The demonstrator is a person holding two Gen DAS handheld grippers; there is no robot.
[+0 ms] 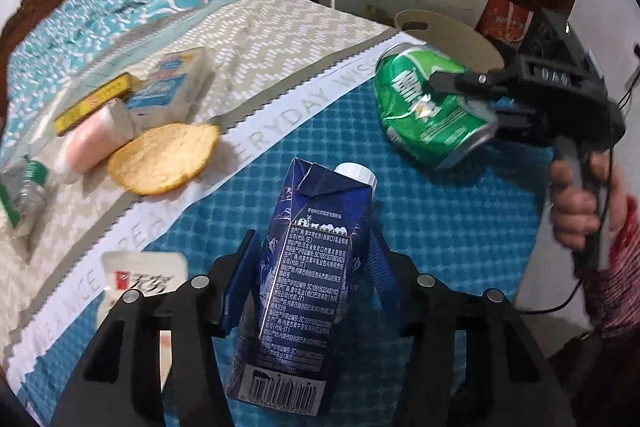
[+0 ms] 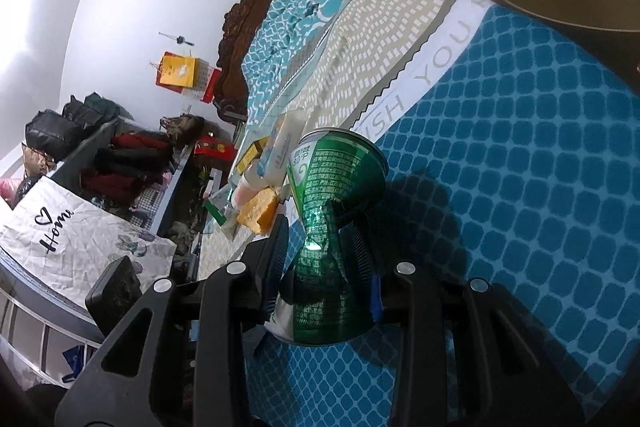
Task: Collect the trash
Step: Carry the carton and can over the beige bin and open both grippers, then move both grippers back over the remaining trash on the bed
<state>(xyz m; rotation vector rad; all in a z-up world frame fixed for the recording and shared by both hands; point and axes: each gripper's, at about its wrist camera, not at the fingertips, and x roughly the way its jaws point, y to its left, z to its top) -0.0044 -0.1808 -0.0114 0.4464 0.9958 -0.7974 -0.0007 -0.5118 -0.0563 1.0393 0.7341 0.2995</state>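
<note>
Dented green can held aloft, dark blue carton gripped upright

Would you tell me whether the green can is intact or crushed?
Crushed: the green can is pinched and creased at its middle, between the right gripper fingers.

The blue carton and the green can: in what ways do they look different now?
The blue carton is boxy with flat sides; the green can is round. The carton keeps its shape, but the can is crushed at its middle. The carton sits in the left gripper, the can in the right gripper. Both are held above the bed cover.
</note>
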